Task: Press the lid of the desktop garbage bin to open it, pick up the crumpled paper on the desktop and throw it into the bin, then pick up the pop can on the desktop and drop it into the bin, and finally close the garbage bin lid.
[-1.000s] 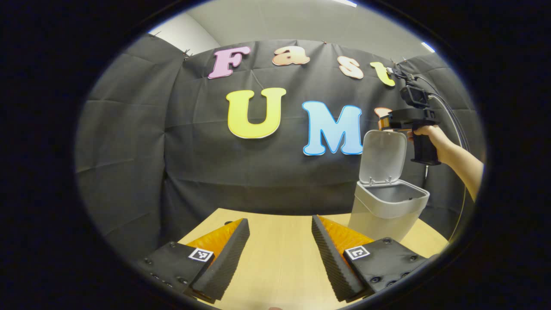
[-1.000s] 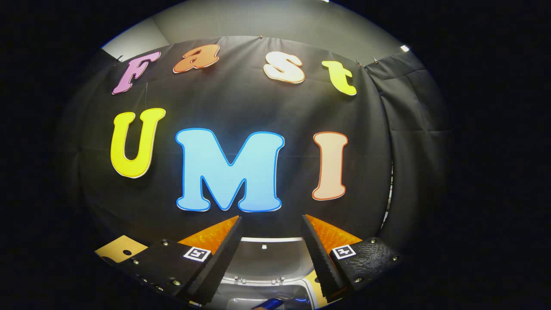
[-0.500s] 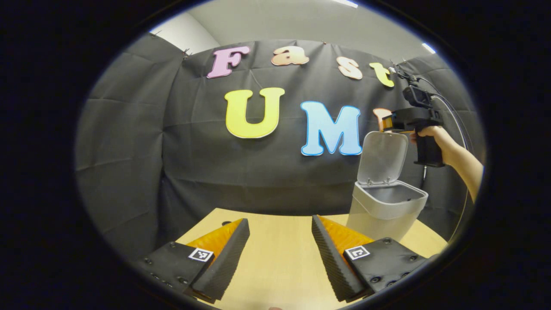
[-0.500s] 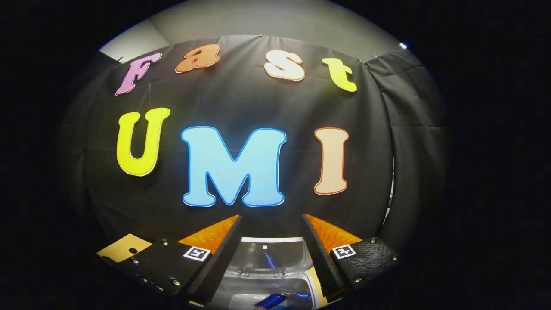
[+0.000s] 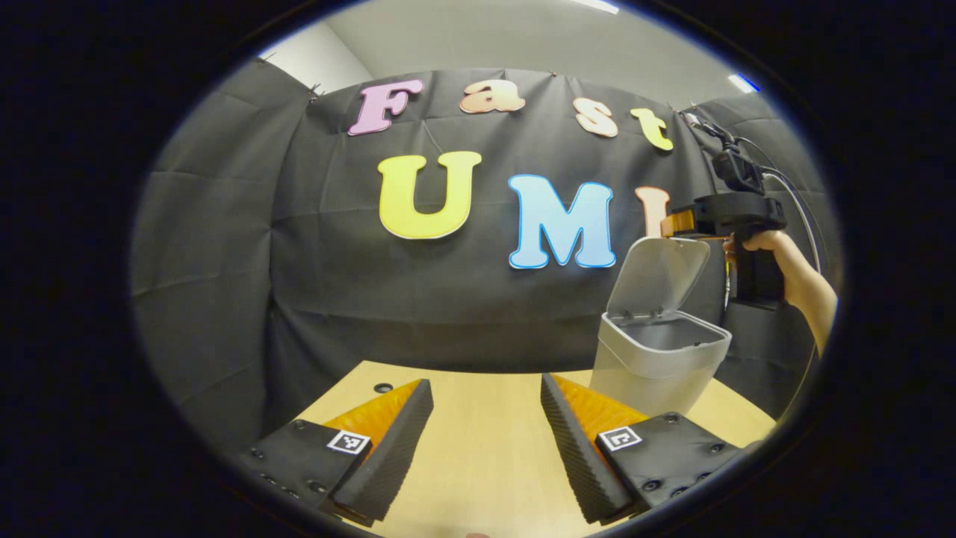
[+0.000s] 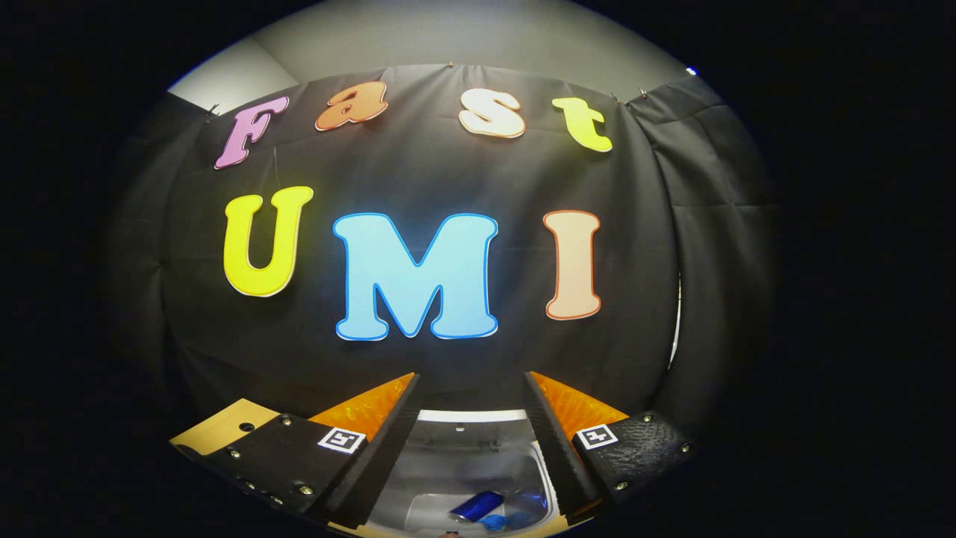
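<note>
Grey plastic bin point(image 5: 661, 359) stood on the wooden table point(image 5: 485, 448), ahead and to the right of your left gripper point(image 5: 485, 441). Its lid point(image 5: 657, 276) was up, tilted back toward the cloth wall. Your left gripper hovered low over the table with its fingers spread wide and nothing between them; bare tabletop showed in the gap.

In the left gripper view, your right gripper point(image 5: 676, 222) sat above the raised lid's top edge, just beside it; I couldn't tell whether it touched. Your hand point(image 5: 769, 246) held the grip behind the bin, cable trailing off the back.

From the right gripper view, your right gripper point(image 6: 470, 441) was spread wide and held nothing. It hung over the open bin point(image 6: 538, 456), looking down past the lid's inner face point(image 6: 467, 433). The blue pop can point(image 6: 478, 506) lay on its side at the bottom of the bin, directly below and between the fingers. Something blue lay beside it, too small to identify. The crumpled paper couldn't be made out in there. A corner of the table point(image 6: 216, 427) showed left of that gripper's left finger point(image 6: 373, 448).
</note>
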